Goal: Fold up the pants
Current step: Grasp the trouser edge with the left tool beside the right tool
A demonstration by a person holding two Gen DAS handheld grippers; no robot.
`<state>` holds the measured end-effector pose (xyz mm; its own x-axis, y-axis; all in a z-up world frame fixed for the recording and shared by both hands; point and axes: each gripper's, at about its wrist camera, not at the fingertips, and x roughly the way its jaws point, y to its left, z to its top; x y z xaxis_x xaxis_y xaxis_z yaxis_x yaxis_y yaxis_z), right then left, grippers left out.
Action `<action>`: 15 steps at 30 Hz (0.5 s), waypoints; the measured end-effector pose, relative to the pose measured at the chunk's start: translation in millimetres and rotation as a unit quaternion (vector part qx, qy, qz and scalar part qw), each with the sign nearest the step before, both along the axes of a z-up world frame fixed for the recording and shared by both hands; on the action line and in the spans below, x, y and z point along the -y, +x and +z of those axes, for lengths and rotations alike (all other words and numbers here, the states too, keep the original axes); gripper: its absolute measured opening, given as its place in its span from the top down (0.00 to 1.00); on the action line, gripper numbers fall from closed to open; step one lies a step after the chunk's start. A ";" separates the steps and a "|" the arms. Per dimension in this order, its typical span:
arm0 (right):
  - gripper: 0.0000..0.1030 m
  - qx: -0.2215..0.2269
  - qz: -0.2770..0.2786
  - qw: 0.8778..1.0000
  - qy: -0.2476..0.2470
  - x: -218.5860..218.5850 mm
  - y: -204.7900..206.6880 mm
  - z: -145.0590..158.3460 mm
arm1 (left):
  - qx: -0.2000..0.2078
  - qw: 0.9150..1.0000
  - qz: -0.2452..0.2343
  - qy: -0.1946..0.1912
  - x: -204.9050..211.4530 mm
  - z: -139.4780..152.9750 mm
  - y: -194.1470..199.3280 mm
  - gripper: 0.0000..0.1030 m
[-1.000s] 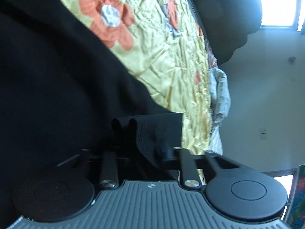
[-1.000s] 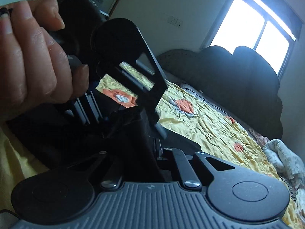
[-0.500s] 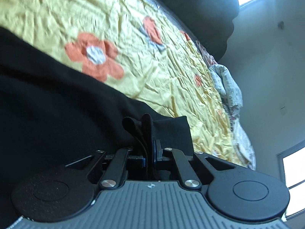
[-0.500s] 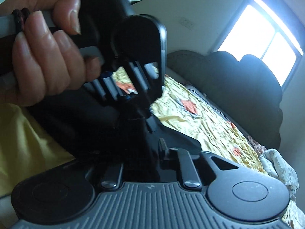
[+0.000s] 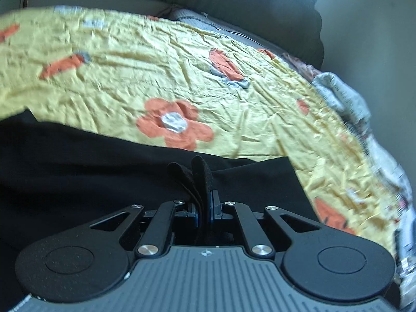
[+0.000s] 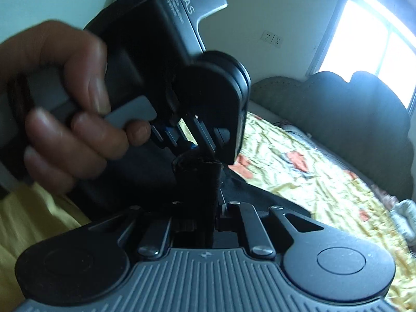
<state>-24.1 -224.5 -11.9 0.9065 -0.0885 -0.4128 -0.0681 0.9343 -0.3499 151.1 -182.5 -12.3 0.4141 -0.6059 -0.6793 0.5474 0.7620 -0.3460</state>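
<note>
The fold looks partway along, by my reading: the black pants (image 5: 78,182) lie spread on the bed (image 5: 260,109), over its yellow flowered sheet, and both claws hold bunched edges lifted off it. The left claw (image 5: 204,212) is clamped on a doubled strip of pants; the right claw (image 6: 217,210) is clamped on another thick bunch, just beside the left one. Carrying the edge over, laying it down and smoothing remain. A headboard (image 6: 364,104) and a crumpled cloth (image 5: 343,96) sit well apart; nothing blocks the way.
</note>
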 end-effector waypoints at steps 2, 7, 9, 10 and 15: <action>0.89 -0.003 0.004 1.000 0.017 5.0 1.1 0.8 | 0.025 1.000 -0.003 0.019 2.6 2.6 -5.8 0.94; 0.89 -0.007 0.009 0.998 0.058 19.6 4.9 -0.2 | 0.055 0.998 -0.009 0.040 4.4 5.8 -12.2 0.94; 0.89 -0.009 0.009 0.997 0.071 26.6 4.7 -0.3 | 0.053 0.998 -0.009 0.039 2.0 5.9 -10.8 0.94; 0.89 -0.009 0.009 0.997 0.075 28.6 5.3 -0.3 | 0.052 0.998 -0.009 0.038 0.9 5.7 -9.8 0.94; 0.89 -0.010 0.011 0.996 0.091 38.9 9.1 -0.7 | 0.061 0.997 -0.003 0.044 -5.7 8.9 -7.3 0.94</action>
<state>-15.1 -263.4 -12.6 0.8992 0.0085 -0.4375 -0.0937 0.9804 -0.1734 143.8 -176.8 -3.4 0.4935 -0.5498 -0.6739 0.5869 0.7824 -0.2084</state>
